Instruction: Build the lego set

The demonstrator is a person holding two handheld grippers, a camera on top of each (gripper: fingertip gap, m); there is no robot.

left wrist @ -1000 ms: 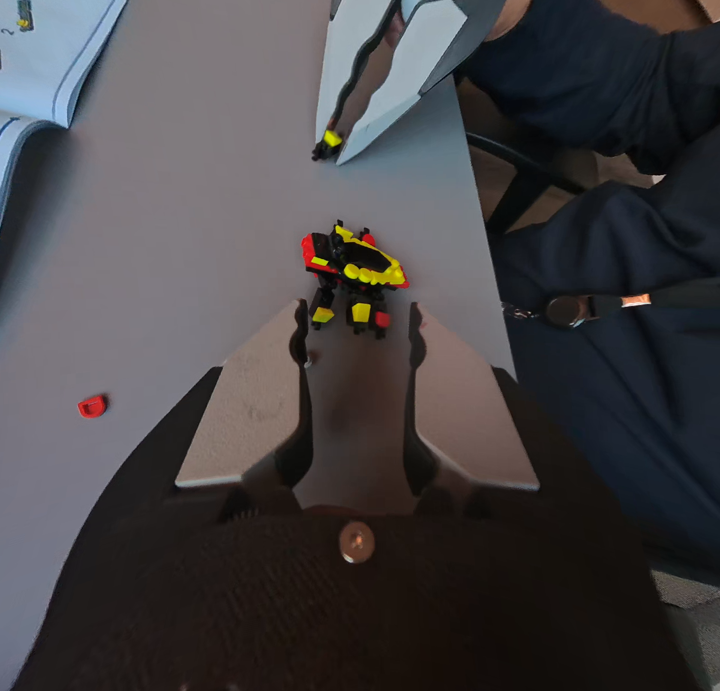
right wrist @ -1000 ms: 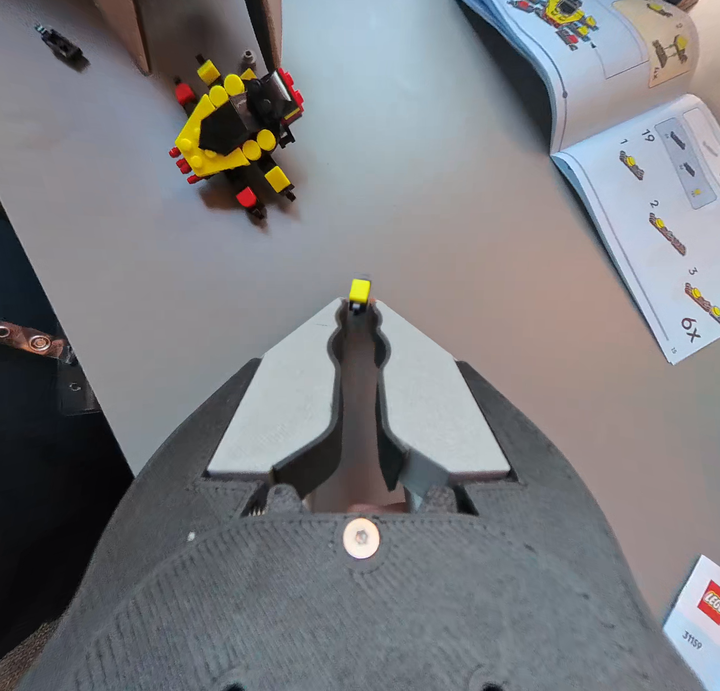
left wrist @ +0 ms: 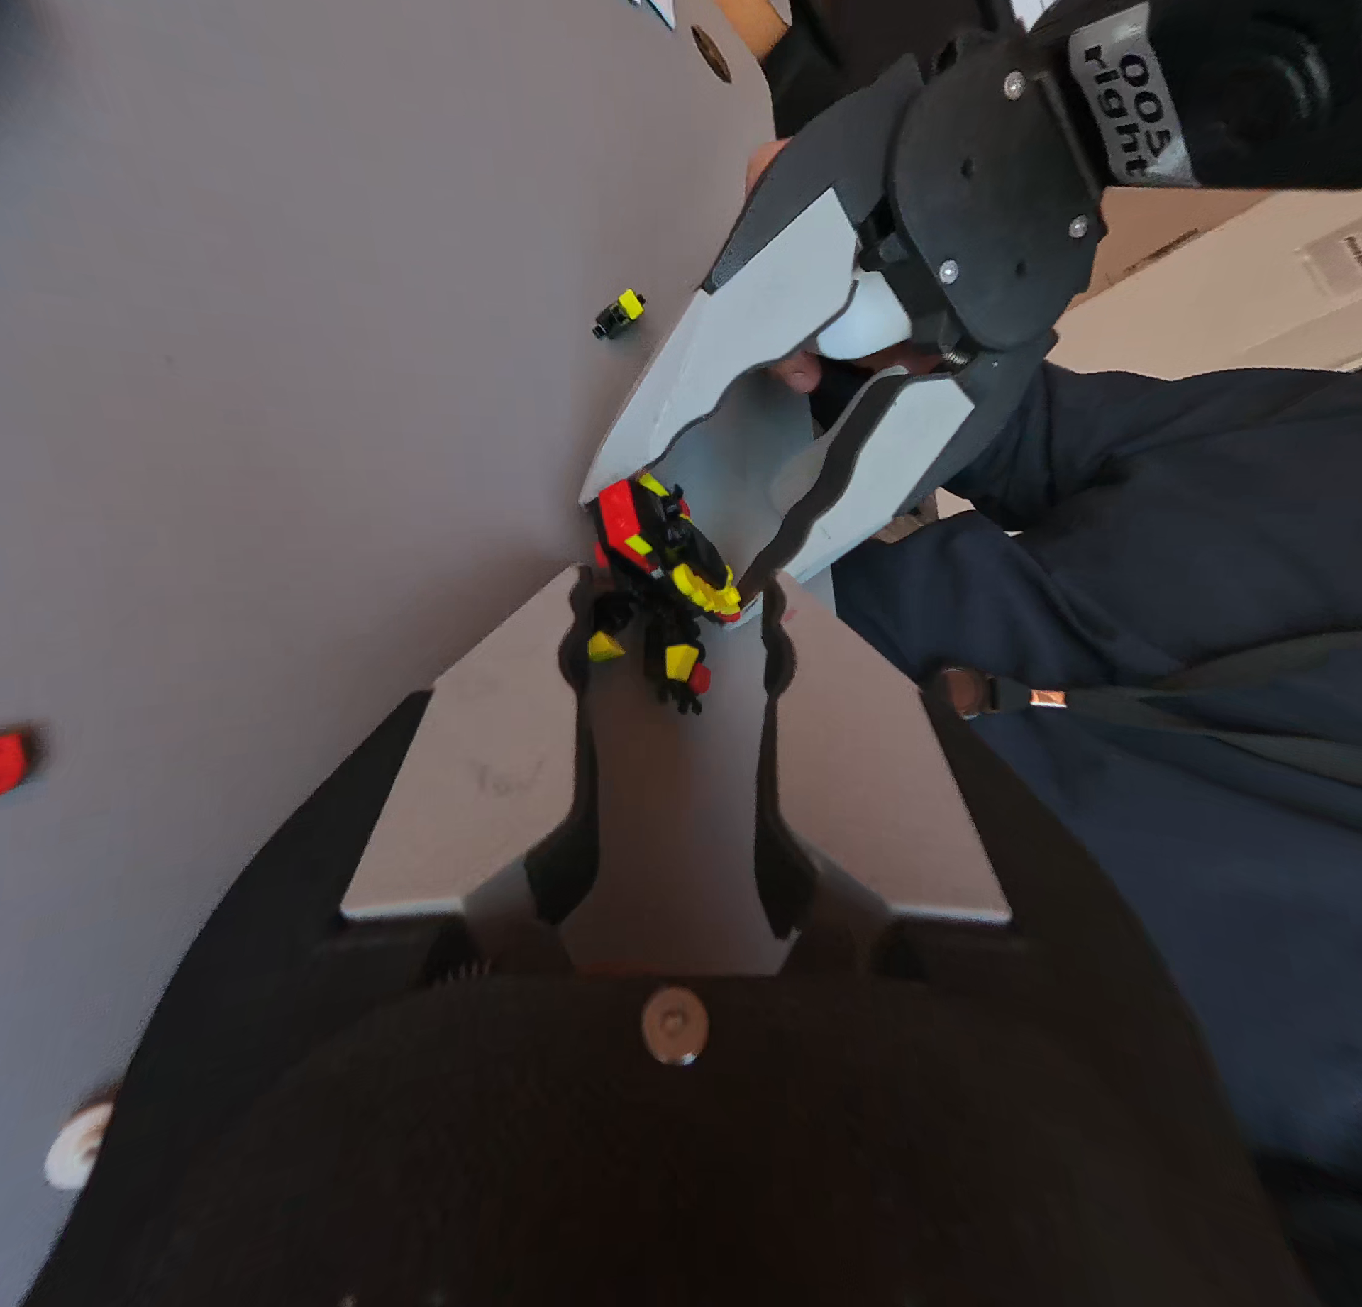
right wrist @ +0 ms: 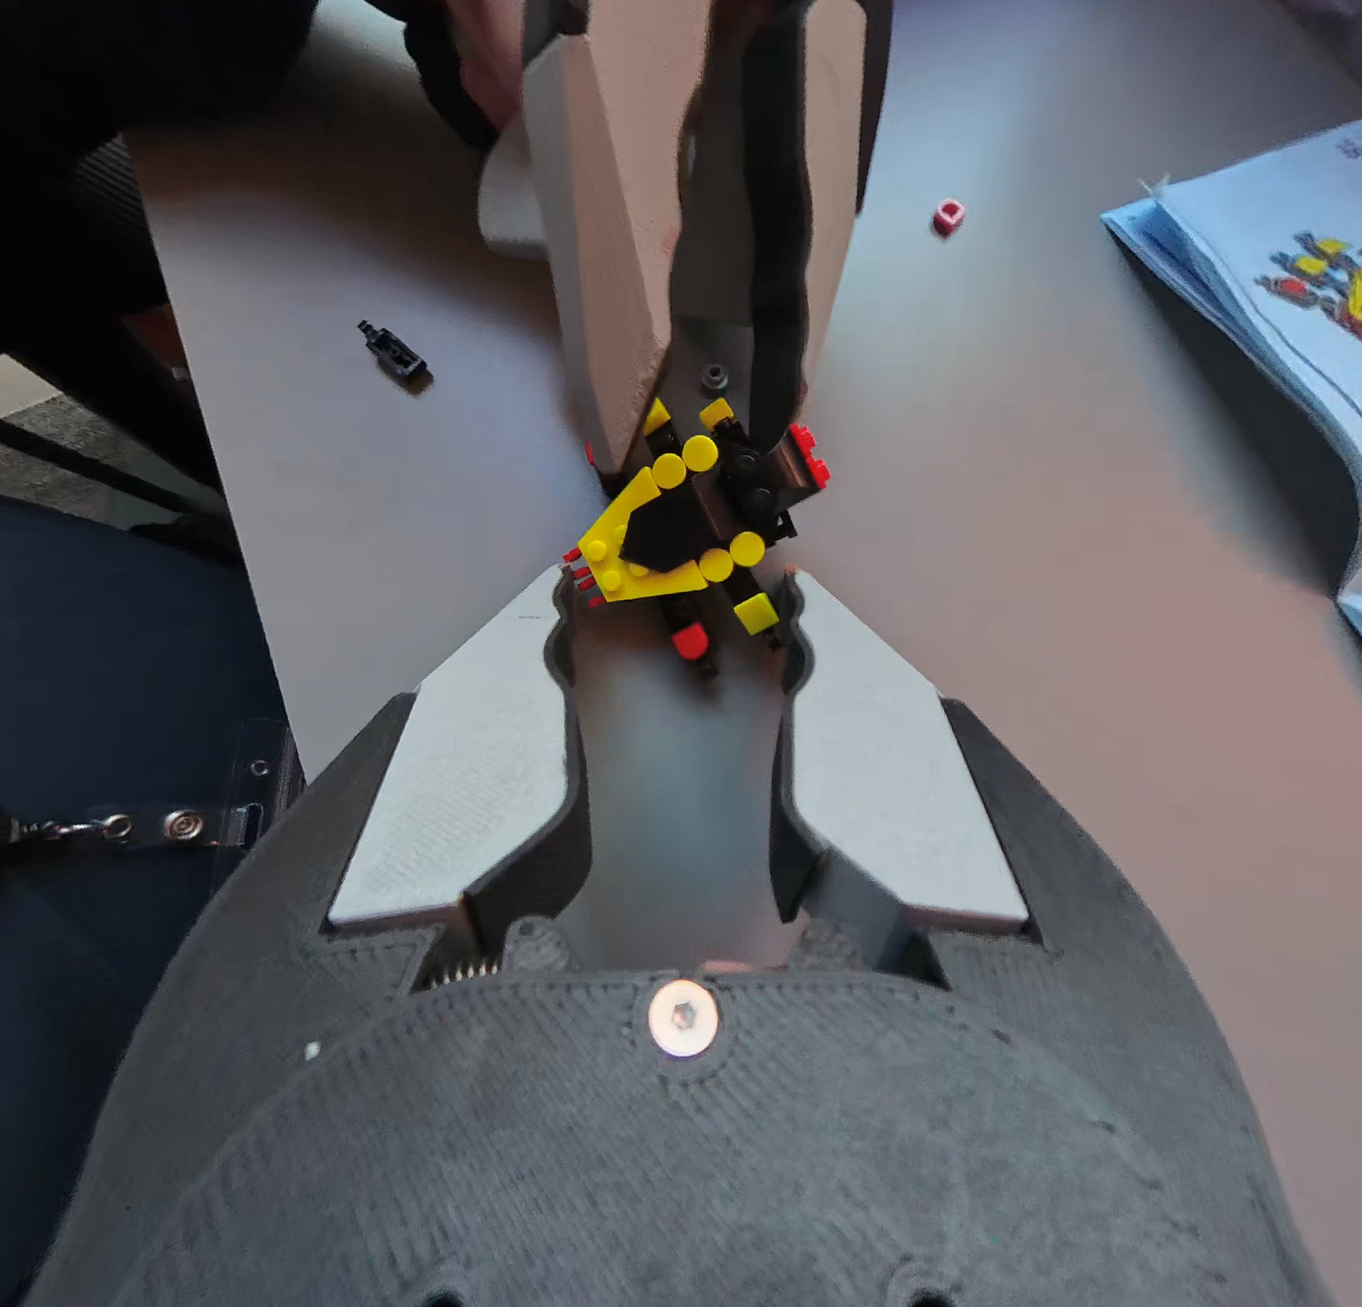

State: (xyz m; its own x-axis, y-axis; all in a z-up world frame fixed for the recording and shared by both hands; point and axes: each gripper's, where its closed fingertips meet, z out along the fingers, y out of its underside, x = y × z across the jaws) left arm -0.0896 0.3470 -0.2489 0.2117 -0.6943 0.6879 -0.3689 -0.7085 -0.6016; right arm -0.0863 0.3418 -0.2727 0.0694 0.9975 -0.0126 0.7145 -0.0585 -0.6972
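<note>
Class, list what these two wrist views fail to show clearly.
- Lego model: far side hidden behind the left claw in the right wrist view.
- Red piece: cut off by the left edge, left wrist view.
- Instruction booklet: blurred, cut off by the right edge, right wrist view.

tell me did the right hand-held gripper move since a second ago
Yes. The right hand-held gripper let go of the small yellow-and-black piece, which lies alone on the table, and moved over to the lego model, its jaws now open around it.
</note>
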